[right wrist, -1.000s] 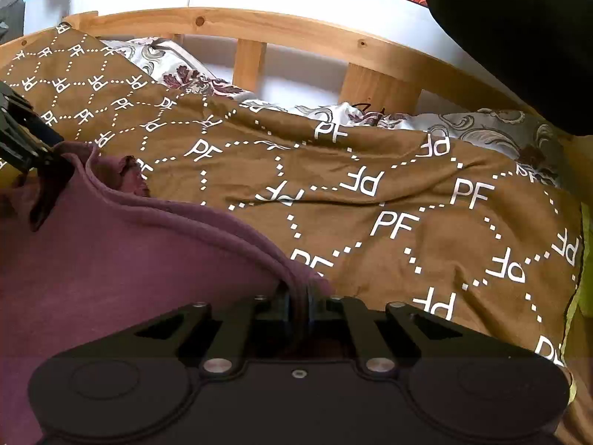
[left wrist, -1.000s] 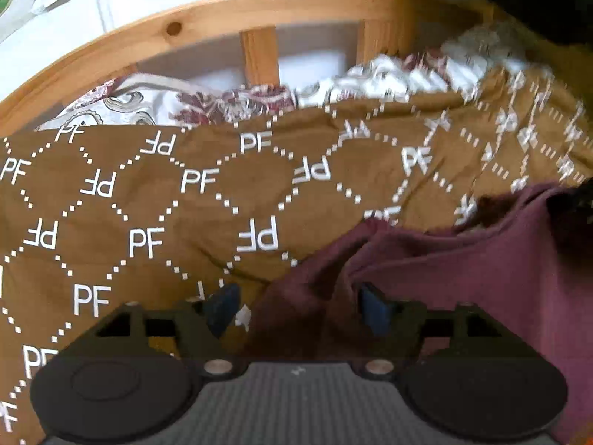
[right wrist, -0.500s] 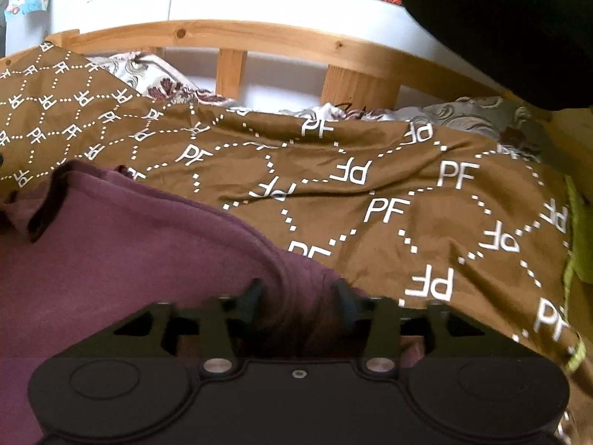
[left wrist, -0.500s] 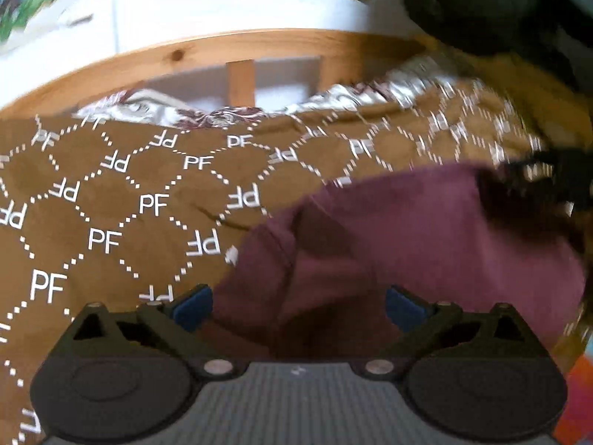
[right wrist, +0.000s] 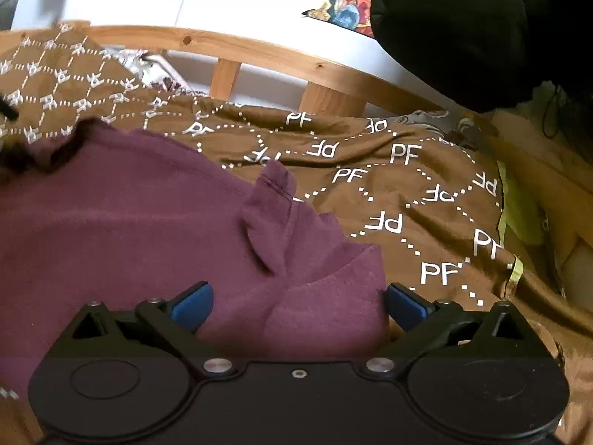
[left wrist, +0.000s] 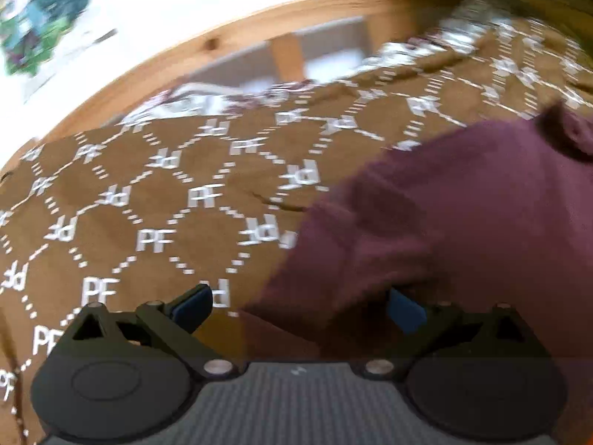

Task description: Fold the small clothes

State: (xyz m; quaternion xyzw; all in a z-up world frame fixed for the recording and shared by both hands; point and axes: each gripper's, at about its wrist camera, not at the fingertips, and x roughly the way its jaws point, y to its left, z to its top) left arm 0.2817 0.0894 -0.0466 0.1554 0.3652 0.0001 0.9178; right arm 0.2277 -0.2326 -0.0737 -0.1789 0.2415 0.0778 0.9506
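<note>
A maroon garment [right wrist: 148, 222] lies folded on the brown "PF" bedspread [right wrist: 426, 200]. In the left wrist view the garment [left wrist: 463, 215] fills the right half. My left gripper [left wrist: 298, 311] is open, its blue pads wide apart, with the garment's left edge between them. My right gripper [right wrist: 296, 306] is open too, jaws spread over the garment's right corner, holding nothing. A stitched hem tab [right wrist: 276, 181] sticks up near the garment's far edge.
A curved wooden bed rail [right wrist: 281, 59] with slats runs along the far side, also in the left wrist view [left wrist: 259, 22]. A patterned sheet [left wrist: 207, 96] shows under the bedspread. A black shape [right wrist: 463, 26] hangs at upper right. A yellow-green cloth edge [right wrist: 519, 215] lies at right.
The right gripper went from shut on the garment's edge to wide open, letting it drop flat. The left gripper opened wider and both pulled back; the left view swung left.
</note>
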